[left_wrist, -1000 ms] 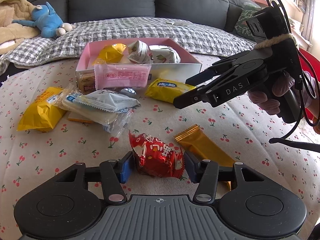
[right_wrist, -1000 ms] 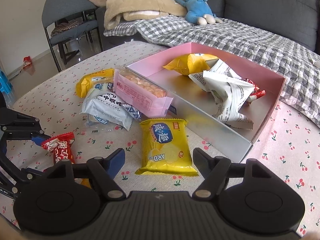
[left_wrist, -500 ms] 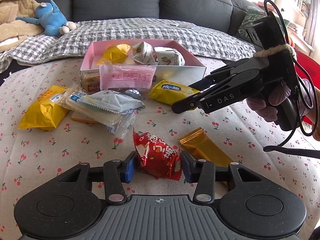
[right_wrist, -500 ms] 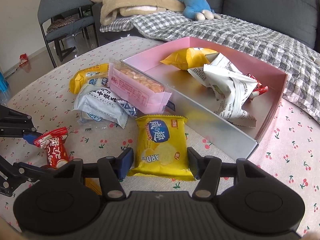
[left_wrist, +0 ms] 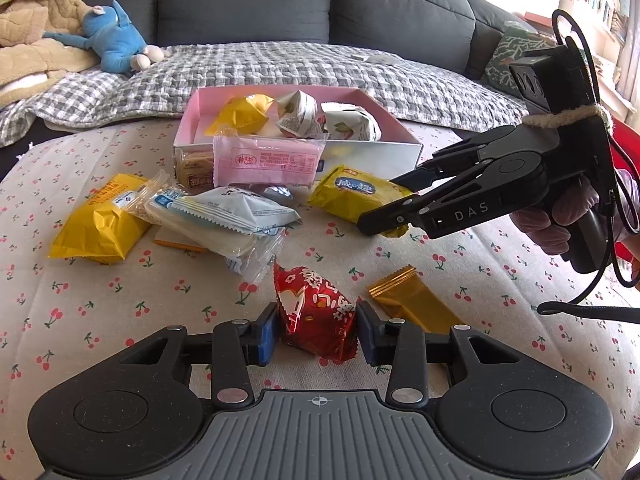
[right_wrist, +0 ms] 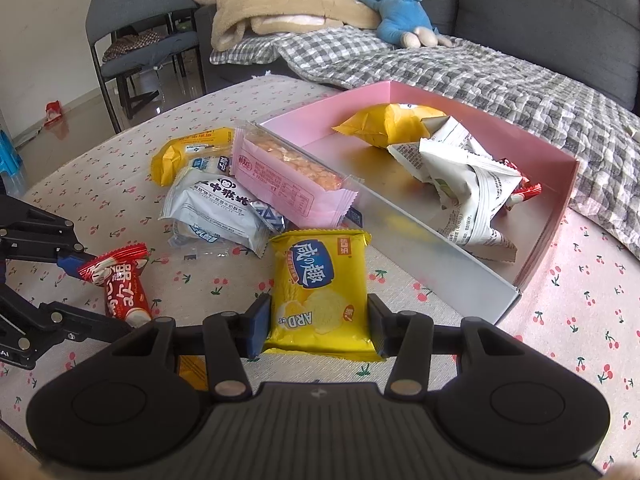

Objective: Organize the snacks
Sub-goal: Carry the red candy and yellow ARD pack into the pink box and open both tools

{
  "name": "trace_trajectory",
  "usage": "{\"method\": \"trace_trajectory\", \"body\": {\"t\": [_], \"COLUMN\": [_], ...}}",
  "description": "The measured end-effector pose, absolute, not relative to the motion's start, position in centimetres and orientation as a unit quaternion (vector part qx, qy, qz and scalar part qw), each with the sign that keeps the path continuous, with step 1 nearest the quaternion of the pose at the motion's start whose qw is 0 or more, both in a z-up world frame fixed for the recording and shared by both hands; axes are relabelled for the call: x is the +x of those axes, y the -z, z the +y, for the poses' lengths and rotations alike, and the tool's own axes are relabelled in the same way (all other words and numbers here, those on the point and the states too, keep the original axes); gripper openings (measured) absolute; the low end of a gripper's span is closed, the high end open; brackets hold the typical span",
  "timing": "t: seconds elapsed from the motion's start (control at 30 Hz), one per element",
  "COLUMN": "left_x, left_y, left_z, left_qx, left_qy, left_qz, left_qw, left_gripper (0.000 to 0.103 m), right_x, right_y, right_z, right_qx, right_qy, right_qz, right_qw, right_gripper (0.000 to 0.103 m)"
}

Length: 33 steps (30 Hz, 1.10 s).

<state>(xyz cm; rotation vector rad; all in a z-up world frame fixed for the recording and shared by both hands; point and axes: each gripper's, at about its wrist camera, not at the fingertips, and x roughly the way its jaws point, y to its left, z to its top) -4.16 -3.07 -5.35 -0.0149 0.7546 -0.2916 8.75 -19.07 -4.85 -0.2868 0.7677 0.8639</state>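
Note:
My left gripper (left_wrist: 317, 330) is shut on a red foil snack packet (left_wrist: 316, 316), also seen from the right wrist view (right_wrist: 120, 284), and holds it just above the cloth. My right gripper (right_wrist: 316, 326) is shut on a yellow cracker packet (right_wrist: 320, 288), which also shows in the left wrist view (left_wrist: 356, 196). The pink box (right_wrist: 552, 224) lies beyond it and holds a yellow packet (right_wrist: 388, 124) and white packets (right_wrist: 464, 176). A pink wafer packet (right_wrist: 292, 184) leans on the box's near wall.
A white-blue packet (left_wrist: 228, 212), a yellow packet (left_wrist: 100, 224) and a gold bar (left_wrist: 412, 304) lie on the cherry-print cloth (left_wrist: 100, 320). A sofa with a checked blanket (left_wrist: 280, 68) and a blue plush toy (left_wrist: 116, 44) stands behind. A chair (right_wrist: 132, 36) stands at the left.
Both grippers have closed: the left on the red packet, the right on the yellow cracker packet. The right gripper moved forward around the packet.

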Motion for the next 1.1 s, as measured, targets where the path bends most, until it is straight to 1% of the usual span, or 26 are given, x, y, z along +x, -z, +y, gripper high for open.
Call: {"method": "trace_trajectory", "body": {"t": [0.33,0.7,0.83,1.1], "left_x": [-3.0,3.9,7.7,13.6], "left_y": [2.8,-1.9,-2.1,-0.2], "left_z": [-2.4,-1.9,-1.6,-1.6], "left_qx": [-0.01,-0.002,-0.009,-0.006], "left_qy": [0.13,0.111,0.111,0.114], "left_qz": [0.34,0.306,0.326,0.376], "left_qw": [0.931,0.945,0.939,0.92], "left_gripper": [0.037,0.037,0.037,0.038], "right_x": [8.7,12.3,13.6,16.0], "right_y": [1.7,0.3,0.7,2.4], "right_z": [-19.9,-20.5,-19.8,-19.3], "right_qx": [-0.111,-0.054,-0.042,-0.032], "right_qy": [-0.411,-0.387,-0.391,-0.374], "right_qz": [0.327,0.319,0.323,0.344], "right_qw": [0.843,0.863,0.861,0.861], "right_gripper": [0.046,0.046,0.046,0.046]}}
